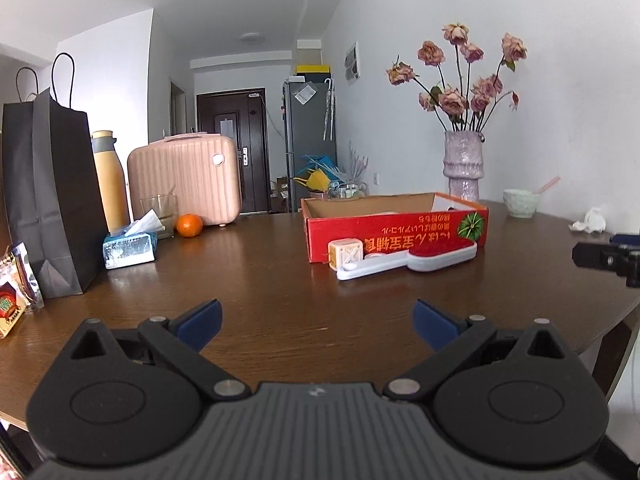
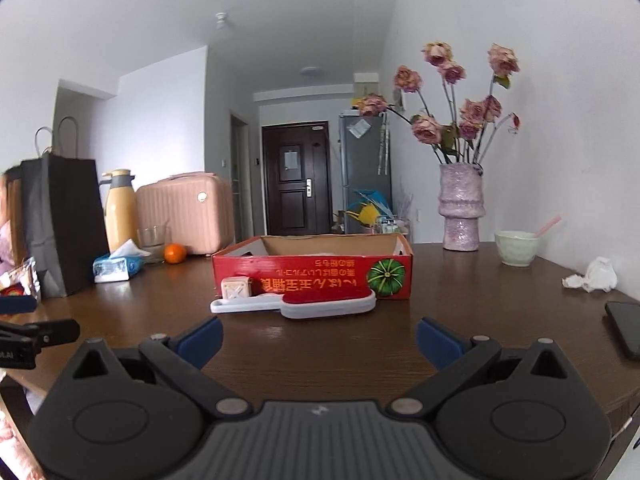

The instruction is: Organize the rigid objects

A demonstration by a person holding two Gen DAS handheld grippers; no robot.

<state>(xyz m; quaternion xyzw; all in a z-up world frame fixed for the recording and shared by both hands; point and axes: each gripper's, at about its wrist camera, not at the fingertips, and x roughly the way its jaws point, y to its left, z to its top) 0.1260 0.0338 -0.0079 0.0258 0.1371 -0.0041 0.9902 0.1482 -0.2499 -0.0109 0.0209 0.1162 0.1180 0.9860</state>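
Looking forward from the left wrist, the left gripper (image 1: 316, 322) hovers low over the brown table (image 1: 260, 264), its blue-padded jaws spread wide with nothing between them. Ahead and somewhat right stands the red cardboard box (image 1: 396, 230), open at the top. Touching its front wall lie the loose items: a small pale cube (image 1: 346, 255) and a white lint brush (image 1: 408, 260) with a red pad, its handle running past the cube. Something white shows inside the box, too hidden to name. Off to the left sit a black paper bag (image 1: 48, 196), a tissue pack (image 1: 130, 248) and an orange (image 1: 189, 225), well apart from the box. The other tool's black tip pokes in at the right edge.

From the right wrist, the right gripper (image 2: 319, 338) is also empty, jaws spread, and it points almost straight at the lint brush (image 2: 328, 305), which lies near its fingertips. The cube (image 2: 236, 288) sits just left of the brush pad, against the box (image 2: 312, 276). A phone (image 2: 626, 328) rests at the far right.

Nothing is grasped yet, so this looks like the approach before a first pick. The next move likely calls for the right gripper to advance, straddle the brush across its narrow width, close, then lift it over the box wall
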